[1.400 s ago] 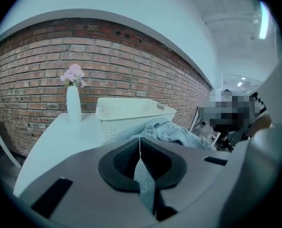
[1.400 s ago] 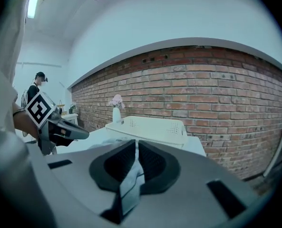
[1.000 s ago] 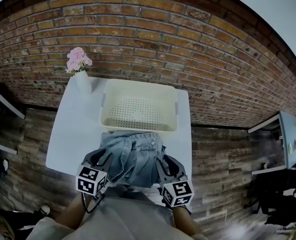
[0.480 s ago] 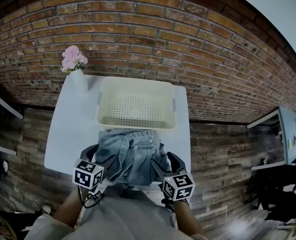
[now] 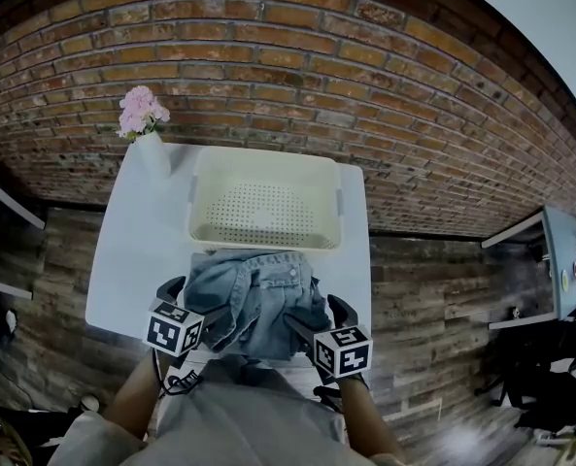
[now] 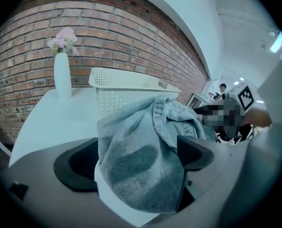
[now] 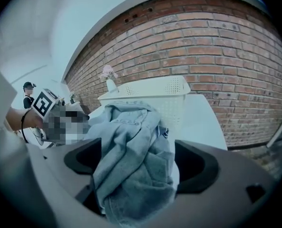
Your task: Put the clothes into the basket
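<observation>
Since a second ago both pairs of jaws have gone from nearly closed to wide, and the denim (image 5: 254,297) has sunk a little lower in its heap; the left gripper (image 6: 136,159) is opening, with a thick fold of cloth between its jaws and a clear gap at the left jaw; the right gripper (image 7: 140,160) is opening as well, with cloth bunched between its jaws, so we judge that neither one clamps it now.

The denim lies on the near part of the table (image 5: 132,260), just in front of the basket (image 5: 265,159) and about touching its near wall; the basket holds nothing; a vase (image 5: 157,161) stands beside its far left corner.

We see three risks; folds draped over the jaws may snag and drag as we draw back; the heap sits close to the near edge, so a tug toward us could pull it off the table; a shallow re-grip could let the loose bulk catch on the basket's wall when lifted over.
</observation>
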`<state>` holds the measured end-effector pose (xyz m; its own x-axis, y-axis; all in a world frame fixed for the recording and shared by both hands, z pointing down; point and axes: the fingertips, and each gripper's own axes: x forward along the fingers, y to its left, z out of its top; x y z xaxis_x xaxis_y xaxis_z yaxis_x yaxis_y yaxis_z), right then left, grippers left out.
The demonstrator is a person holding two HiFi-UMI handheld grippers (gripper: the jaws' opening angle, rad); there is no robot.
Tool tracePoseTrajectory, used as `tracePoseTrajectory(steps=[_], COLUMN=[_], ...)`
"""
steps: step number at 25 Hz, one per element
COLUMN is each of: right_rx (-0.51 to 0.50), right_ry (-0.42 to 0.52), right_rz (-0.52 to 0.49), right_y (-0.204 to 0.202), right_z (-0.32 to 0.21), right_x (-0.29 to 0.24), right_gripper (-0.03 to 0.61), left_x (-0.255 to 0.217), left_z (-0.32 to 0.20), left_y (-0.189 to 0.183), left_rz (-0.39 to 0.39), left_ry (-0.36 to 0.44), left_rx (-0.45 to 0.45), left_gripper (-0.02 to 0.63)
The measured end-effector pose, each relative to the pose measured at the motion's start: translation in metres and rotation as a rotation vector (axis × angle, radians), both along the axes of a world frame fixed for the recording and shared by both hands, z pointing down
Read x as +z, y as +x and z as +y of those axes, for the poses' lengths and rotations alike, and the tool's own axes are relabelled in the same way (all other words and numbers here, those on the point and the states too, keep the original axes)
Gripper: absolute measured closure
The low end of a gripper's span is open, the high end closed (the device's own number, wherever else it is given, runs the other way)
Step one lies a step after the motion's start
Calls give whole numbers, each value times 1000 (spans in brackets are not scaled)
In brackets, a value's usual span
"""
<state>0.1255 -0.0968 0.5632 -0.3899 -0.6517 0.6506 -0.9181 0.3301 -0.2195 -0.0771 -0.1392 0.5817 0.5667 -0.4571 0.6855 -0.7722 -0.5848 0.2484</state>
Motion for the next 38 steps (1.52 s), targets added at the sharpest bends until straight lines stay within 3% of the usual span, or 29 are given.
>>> tracePoseTrajectory(steps=[7,14,20,30,33,35,38], right_rx=[-5,9,-34,-131,-187,-220,-242], right_ry=[-133,-254,-333,-423,-424,-414,-379], right_rz=[21,-25,-104,-189,-216,-238,-249], right_y=[3,2,-10,-28,-35,-38,-40], right_z=[4,4,6,0,-3,-4,-4], right_x=[30,57,71,86,85,83,75], right_gripper=[95,50,41,44,72,94,131], left_x=[23,47,64,74,71,68,62], left_z=[1,-1,10,11,14,17,24], left_y=[4,9,33,46,59,68,80], left_rz=[-54,-46,-78,-4,17,23,54], left_ry=[-89,-222,-291,-344,-358,-382,-402], left_rx=[2,1,89,147,170,214,295], left_gripper=[73,47,37,38,41,61,172])
